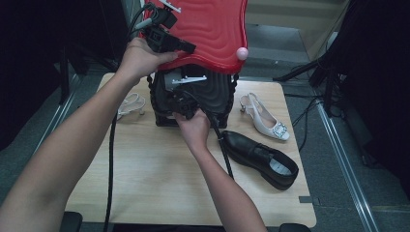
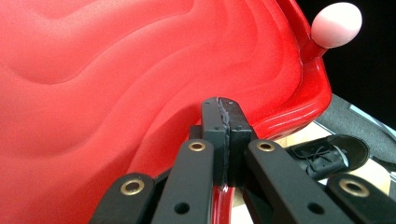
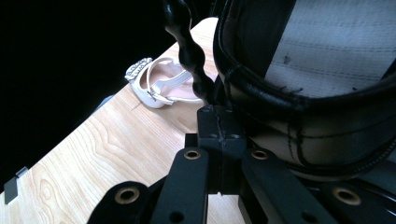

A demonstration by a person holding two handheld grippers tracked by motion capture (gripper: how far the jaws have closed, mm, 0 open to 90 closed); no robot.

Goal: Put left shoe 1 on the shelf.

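Observation:
A bag with a black body [image 1: 220,92] and a glossy red wavy flap [image 1: 208,29] stands at the back of the wooden table [image 1: 159,179]. The flap is lifted, with a pink ball knob [image 1: 241,53] at its corner. My left gripper [image 1: 189,48] is shut on the flap's lower edge; in the left gripper view the red rim [image 2: 116,70] runs between the closed jaws of that gripper [image 2: 224,112]. My right gripper [image 1: 181,102] is at the bag's front opening. In the right gripper view it [image 3: 219,123] is shut, its tips against the bag's black rim [image 3: 299,116].
A black leather shoe [image 1: 261,157] lies at the right front of the table. A white slingback heel with a jewelled buckle [image 1: 268,121] is behind it. Another white sandal [image 1: 130,104] lies left of the bag. Gripper cables trail across the table. Dark stands surround it.

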